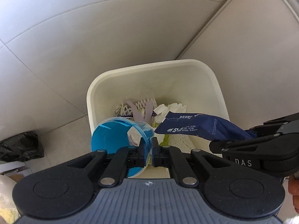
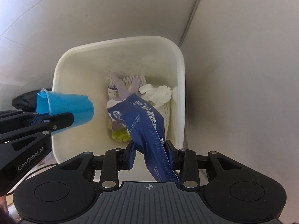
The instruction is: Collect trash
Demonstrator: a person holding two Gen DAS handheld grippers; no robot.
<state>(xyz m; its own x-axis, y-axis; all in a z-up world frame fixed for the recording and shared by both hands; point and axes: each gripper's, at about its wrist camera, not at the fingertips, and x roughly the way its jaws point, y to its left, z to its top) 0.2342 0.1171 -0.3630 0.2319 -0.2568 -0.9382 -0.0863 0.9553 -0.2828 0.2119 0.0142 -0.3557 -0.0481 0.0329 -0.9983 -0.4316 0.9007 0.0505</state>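
Note:
A white square bin (image 1: 89,97) (image 2: 56,78) stands on the tiled floor below both grippers. It holds white foam netting (image 1: 130,108), purple plastic cutlery (image 2: 121,87), white tissue (image 2: 158,93) and a yellow-green scrap (image 2: 119,136). My left gripper (image 1: 148,143) (image 2: 56,119) is shut on the rim of a blue plastic cup (image 1: 112,136) (image 2: 71,108), which lies tilted over the bin's left edge. My right gripper (image 2: 151,149) (image 1: 250,136) is shut on a dark blue wrapper (image 2: 147,123) (image 1: 196,127) that hangs over the bin's opening.
A crumpled black plastic bag (image 1: 20,147) (image 2: 22,100) lies on the floor left of the bin. A pale cabinet panel (image 1: 243,46) rises just right of it. A cardboard box (image 1: 13,169) sits at the lower left. A person's hand (image 1: 294,186) shows at the right edge.

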